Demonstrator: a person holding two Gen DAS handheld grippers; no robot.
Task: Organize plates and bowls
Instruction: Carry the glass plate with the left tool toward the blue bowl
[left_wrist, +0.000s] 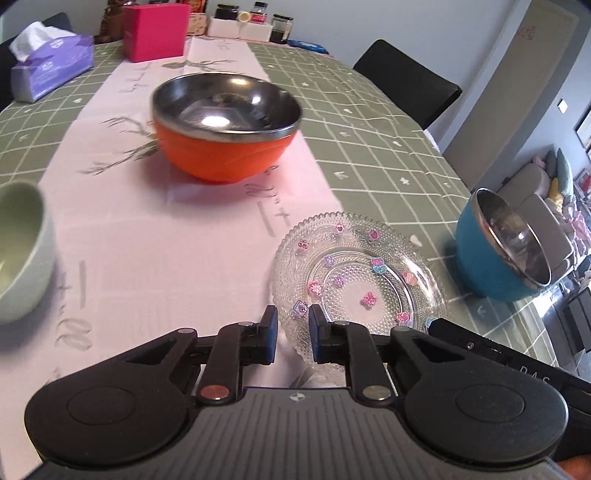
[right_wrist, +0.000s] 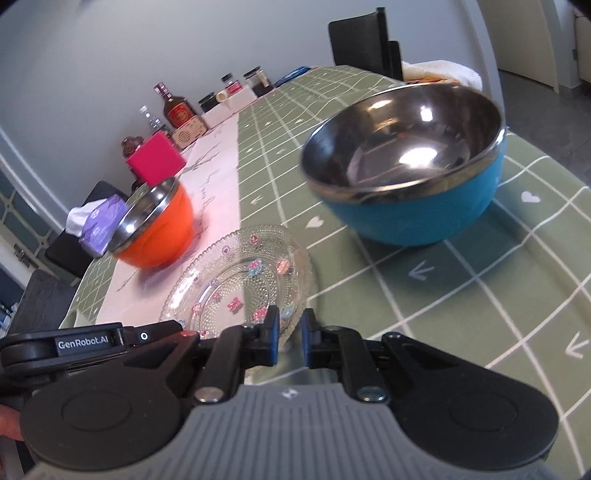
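Both grippers clench the near rim of the glass plate (left_wrist: 362, 280): the left gripper (left_wrist: 292, 334) and the right gripper (right_wrist: 290, 338). Clear, beaded and dotted with small coloured flower stickers, it lies where the pink runner (left_wrist: 155, 236) meets the green checked cloth (right_wrist: 461, 295), between the orange bowl (left_wrist: 225, 125) and the blue bowl (right_wrist: 410, 158).

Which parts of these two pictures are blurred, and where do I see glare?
Left wrist view: the orange bowl and the green bowl are smeared; a bright spot shines inside the orange bowl; the glass plate is fairly sharp. Right wrist view: the blue bowl has a soft rim and white glare on its steel inside; the table's grid lines bend toward the edges.
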